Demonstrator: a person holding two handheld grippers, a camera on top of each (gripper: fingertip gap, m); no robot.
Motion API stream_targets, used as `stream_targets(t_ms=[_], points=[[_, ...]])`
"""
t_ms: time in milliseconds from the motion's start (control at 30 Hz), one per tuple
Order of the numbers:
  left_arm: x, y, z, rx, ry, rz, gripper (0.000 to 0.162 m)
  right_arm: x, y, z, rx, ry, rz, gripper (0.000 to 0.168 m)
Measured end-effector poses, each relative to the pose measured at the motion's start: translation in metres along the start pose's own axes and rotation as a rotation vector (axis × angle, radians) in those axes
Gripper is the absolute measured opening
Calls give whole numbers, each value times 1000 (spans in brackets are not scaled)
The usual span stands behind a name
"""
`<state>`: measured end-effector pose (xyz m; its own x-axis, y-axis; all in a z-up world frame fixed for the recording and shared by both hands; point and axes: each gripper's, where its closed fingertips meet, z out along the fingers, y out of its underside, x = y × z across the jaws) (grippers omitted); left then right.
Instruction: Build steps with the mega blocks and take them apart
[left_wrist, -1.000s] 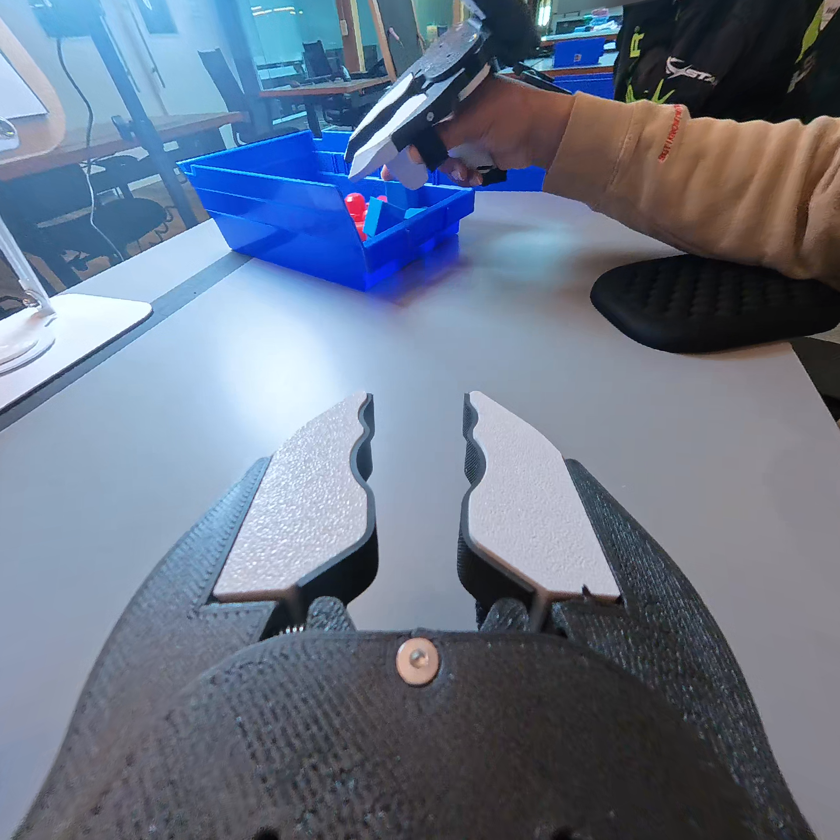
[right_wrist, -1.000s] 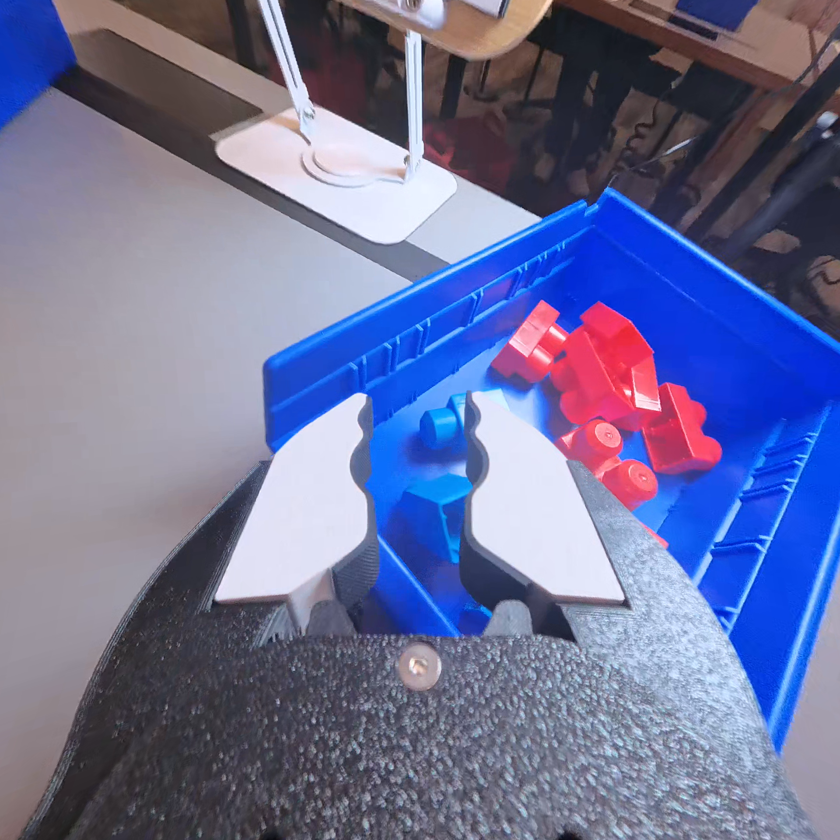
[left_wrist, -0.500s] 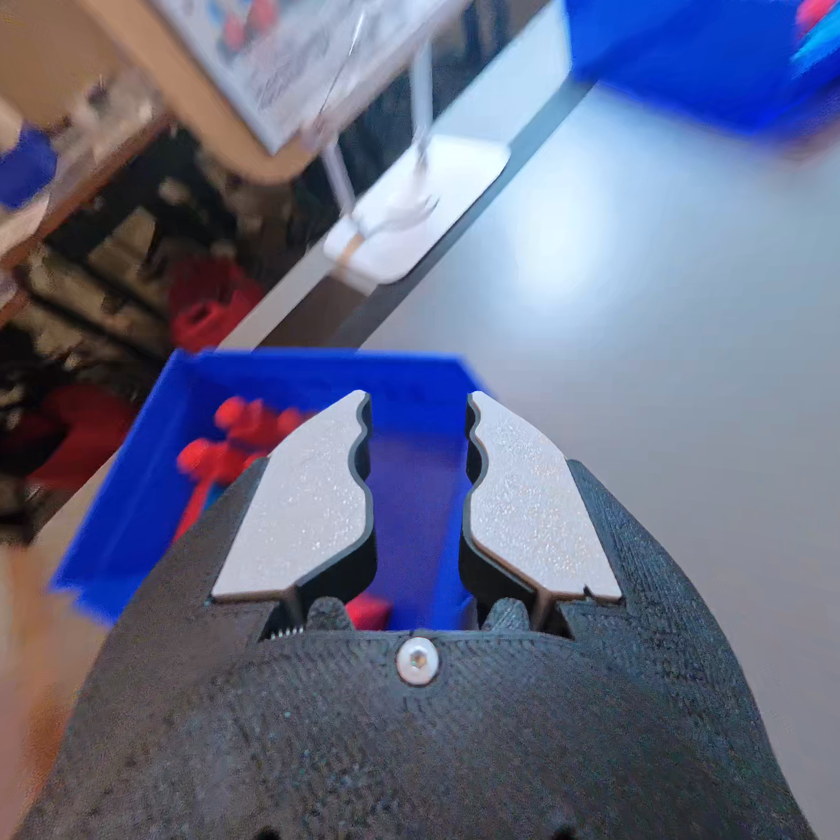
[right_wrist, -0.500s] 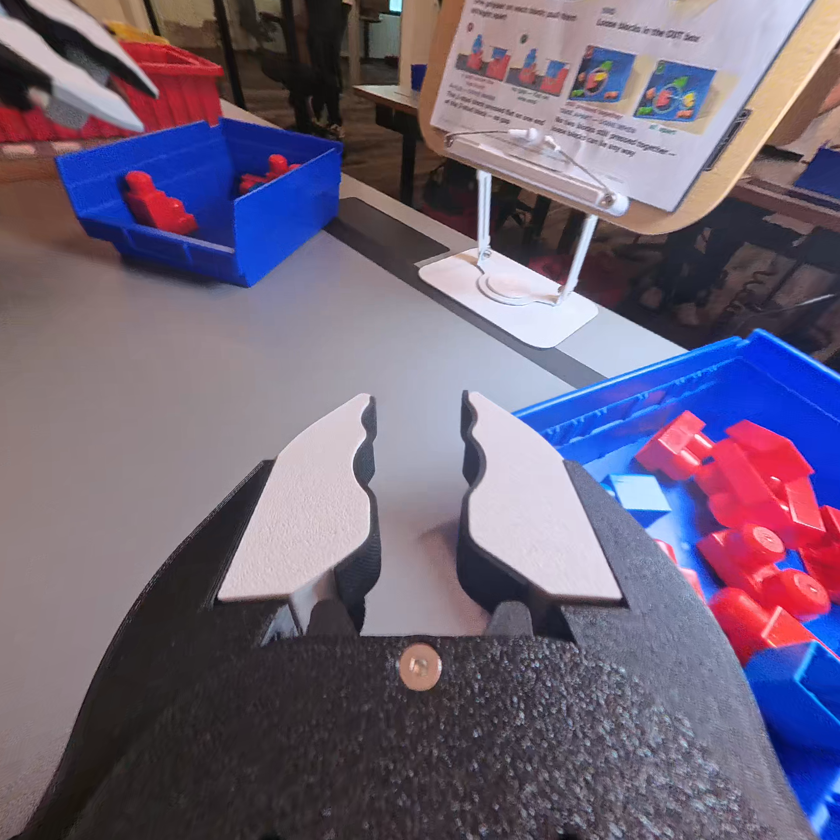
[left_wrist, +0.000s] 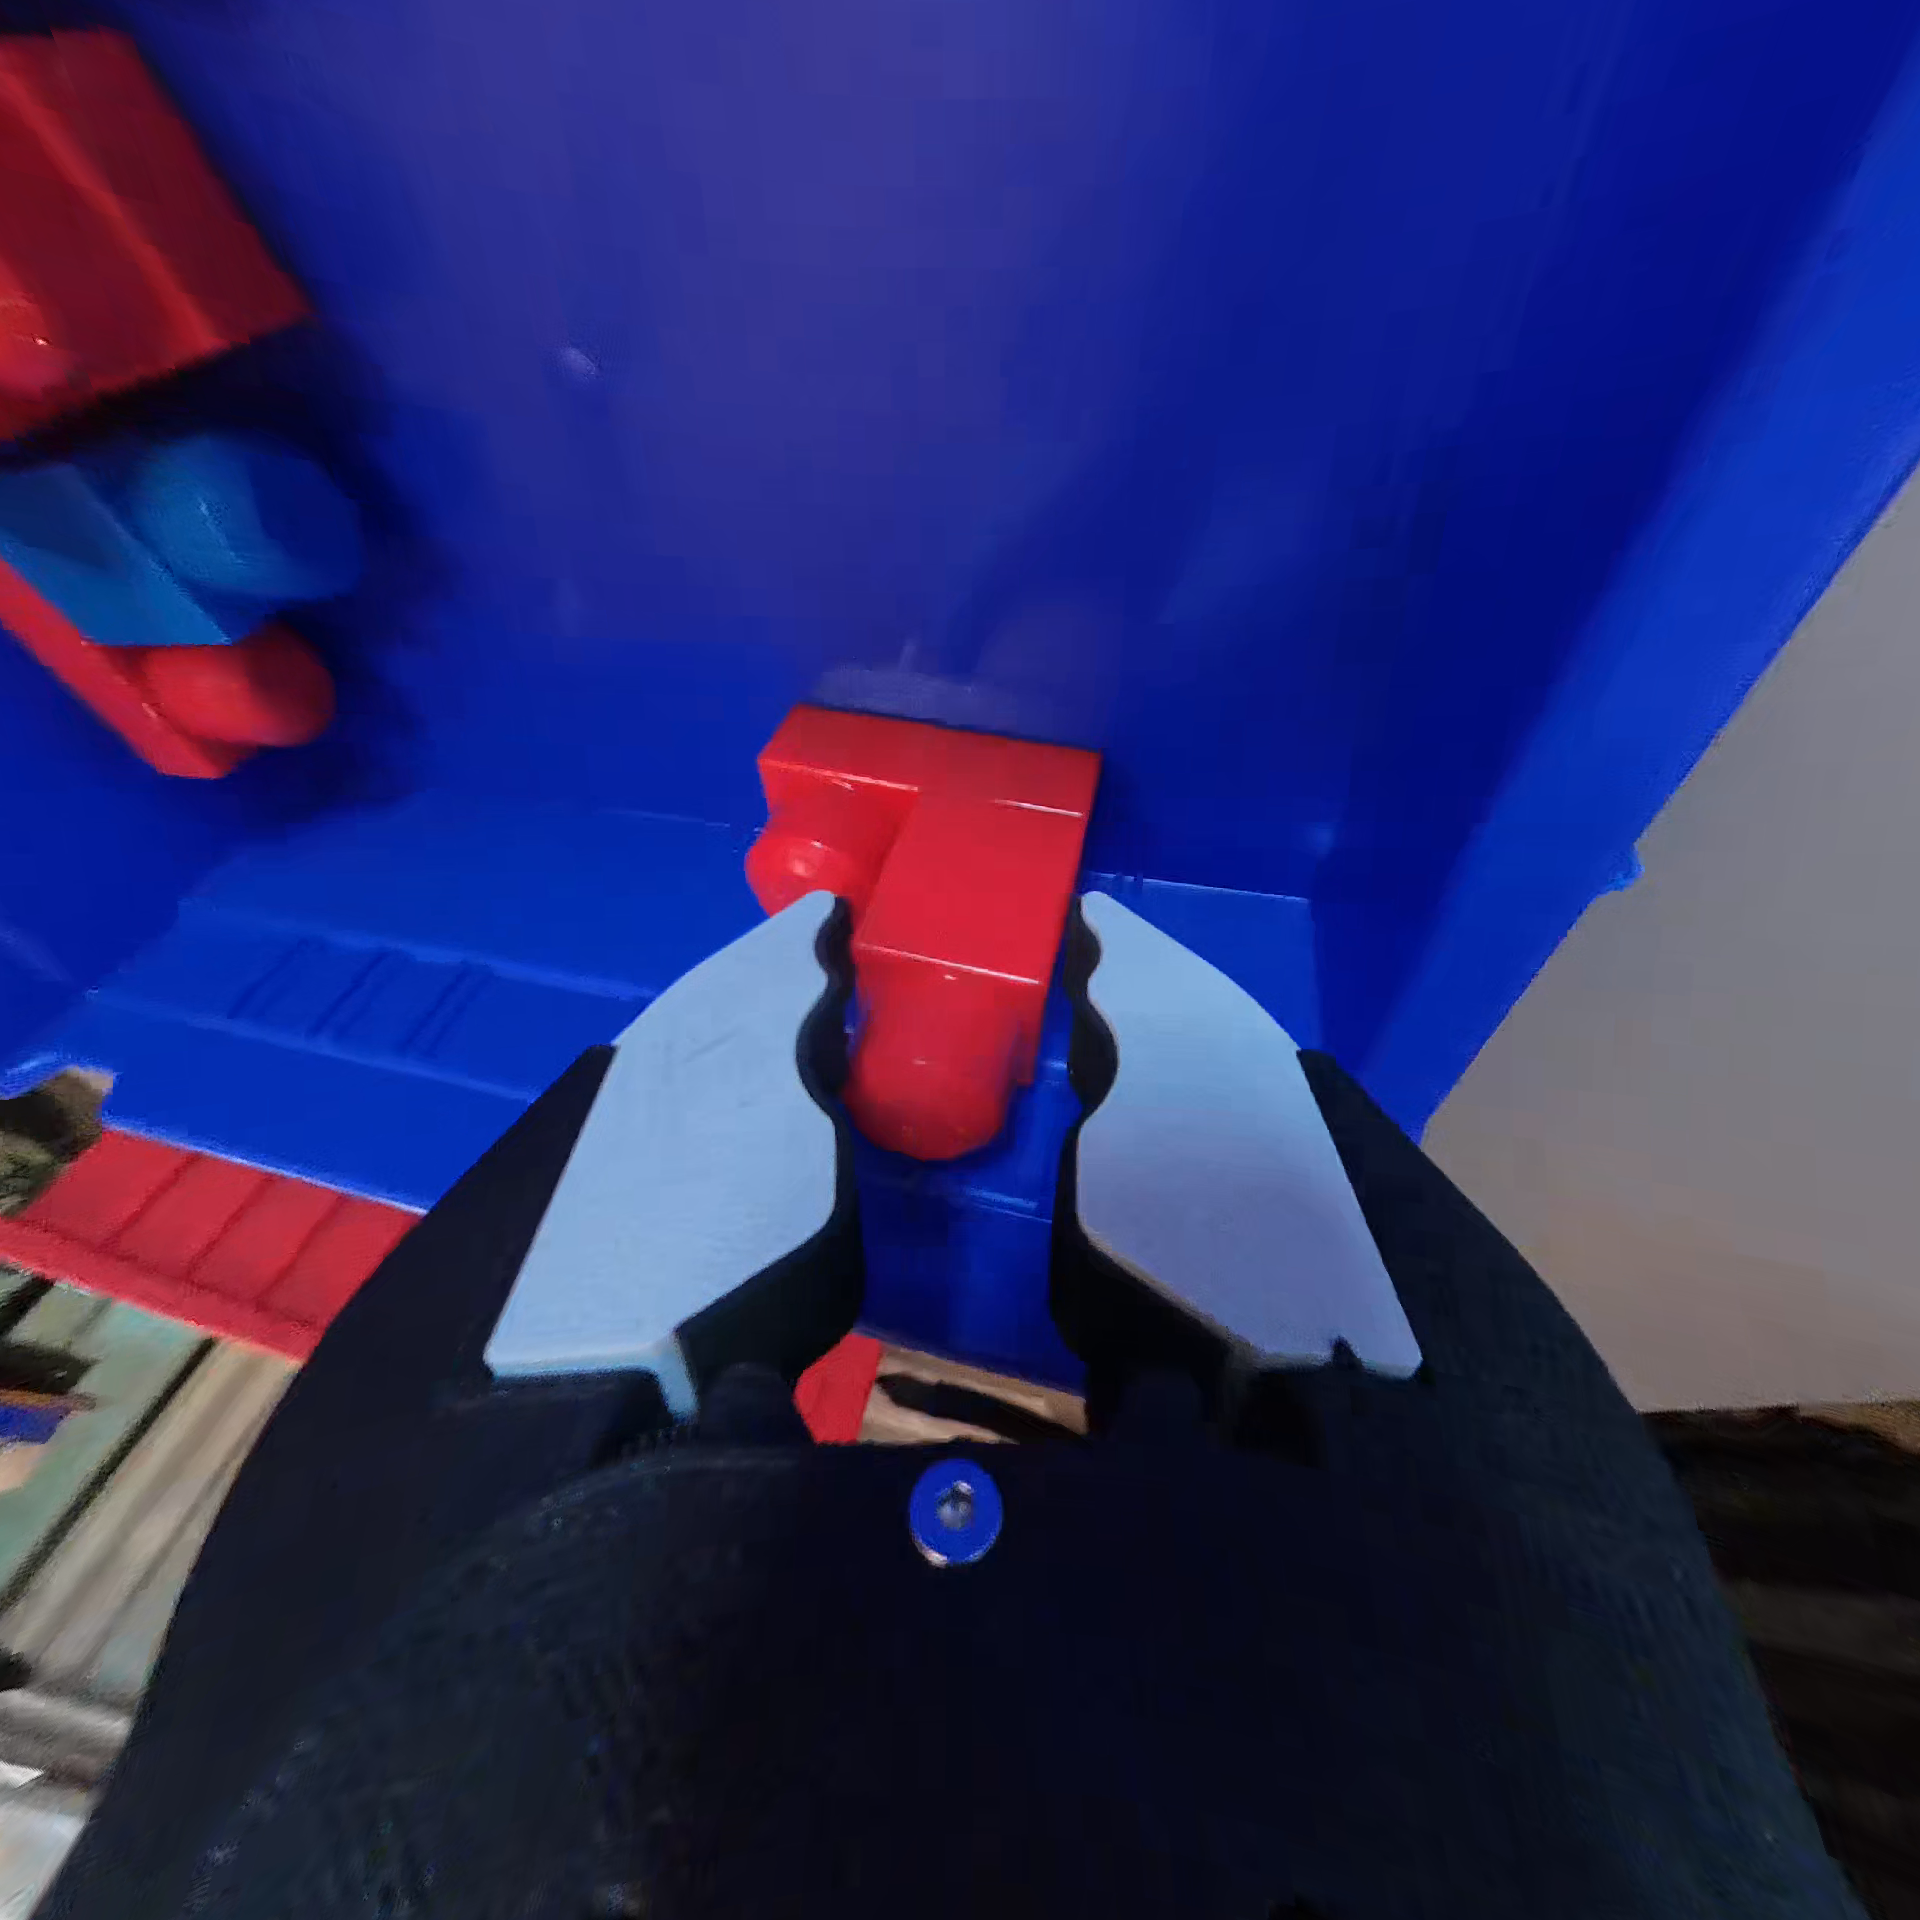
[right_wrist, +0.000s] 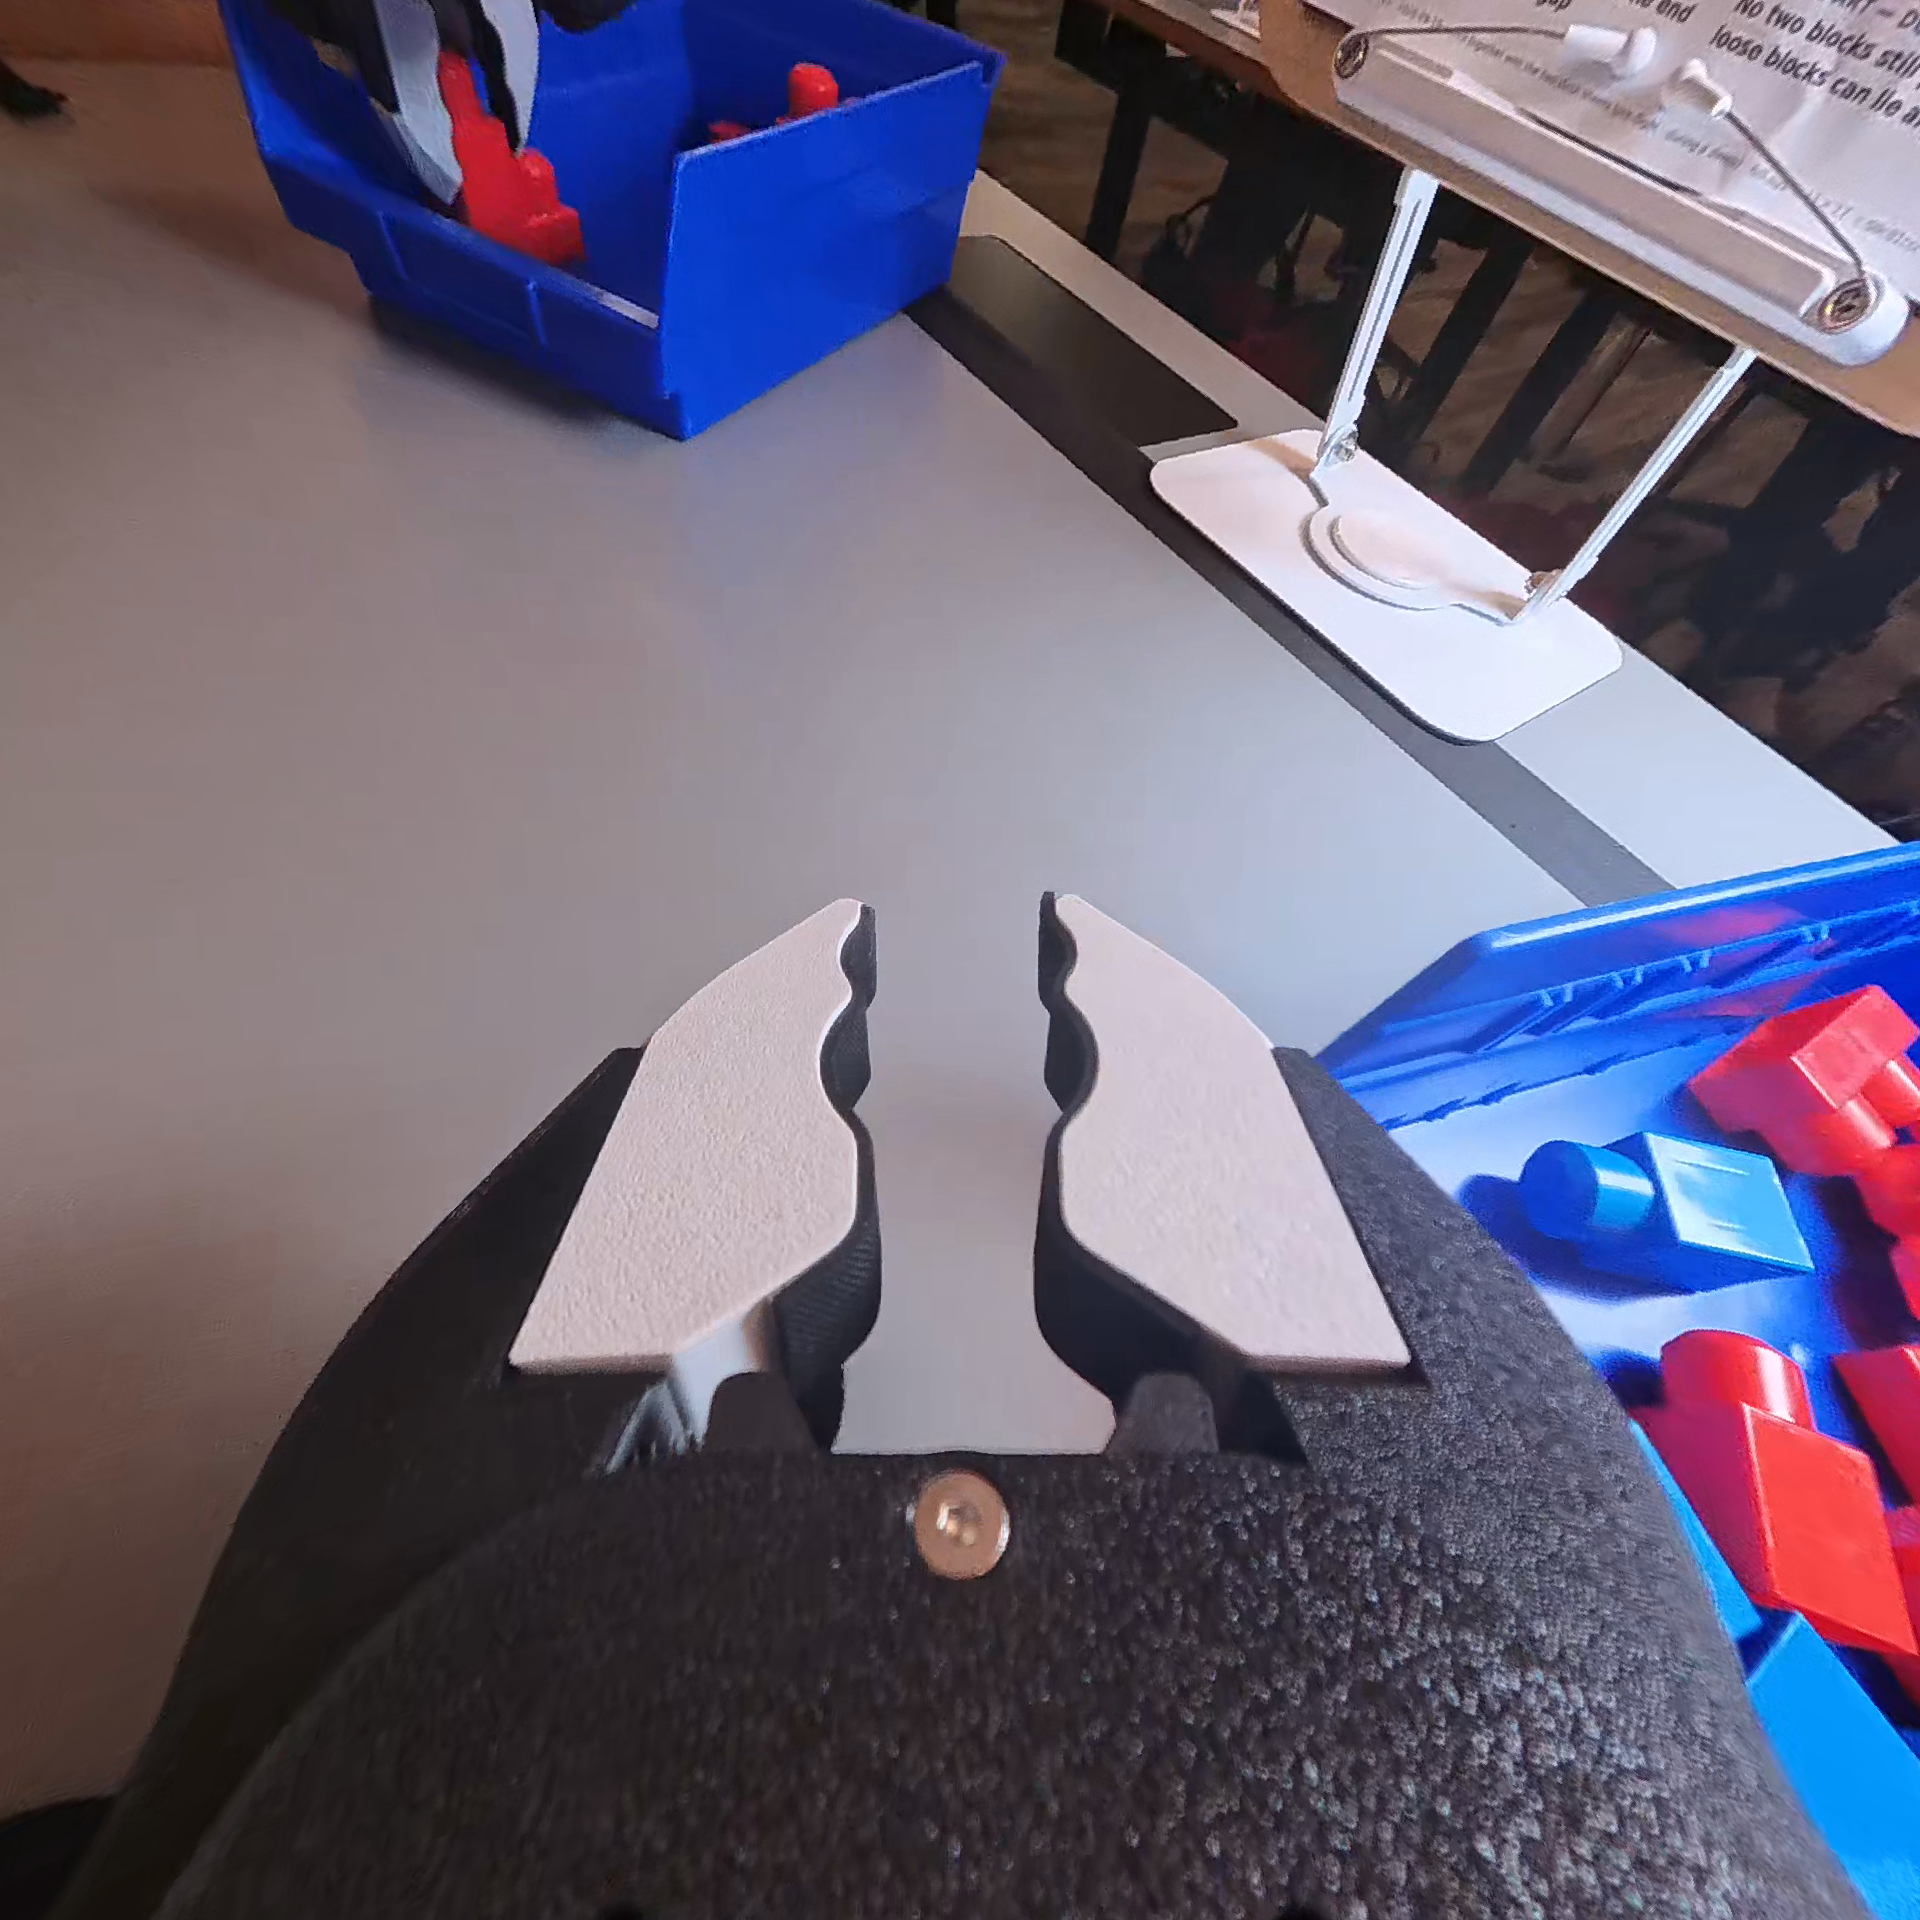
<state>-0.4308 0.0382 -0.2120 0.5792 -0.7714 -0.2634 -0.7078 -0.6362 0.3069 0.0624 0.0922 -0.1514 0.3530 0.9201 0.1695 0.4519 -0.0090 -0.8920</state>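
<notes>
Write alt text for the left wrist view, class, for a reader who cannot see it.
The left gripper reaches into a blue bin, its two pale fingers flanking a stepped red block piece near the bin's wall, with slight gaps still visible at the sides. More red and blue blocks lie blurred at the far left of the bin.

The right gripper (right_wrist: 956, 914) hovers over the grey table (right_wrist: 520, 644), its jaws parted with only bare tabletop between them. At four o'clock, just beside it, a blue bin (right_wrist: 1558, 1013) holds loose red blocks (right_wrist: 1813, 1070) and blue blocks (right_wrist: 1720, 1210). At eleven o'clock, well apart, a second blue bin (right_wrist: 821, 260) holds the left gripper (right_wrist: 457, 125), reaching in around a stepped red block piece (right_wrist: 509, 187). At two o'clock stands a white document stand (right_wrist: 1392, 582) bearing a printed sheet.
</notes>
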Motion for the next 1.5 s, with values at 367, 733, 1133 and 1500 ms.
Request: stream_targets(t_ms=[367, 733, 1133, 1500], points=[[59, -122, -201, 1010, -424, 153, 39, -45, -33, 0, 170, -222, 118, 39], [266, -214, -269, 1606, -661, 425, 39, -129, -71, -7, 318, -736, 450, 39], [224, -210, -222, 1718, 35, -23, 37, 15, -45, -23, 308, -129, 326, 37], [242, -230, -197, 1643, 158, -5, 37, 253, 42, -17, -117, 554, 504, 29]])
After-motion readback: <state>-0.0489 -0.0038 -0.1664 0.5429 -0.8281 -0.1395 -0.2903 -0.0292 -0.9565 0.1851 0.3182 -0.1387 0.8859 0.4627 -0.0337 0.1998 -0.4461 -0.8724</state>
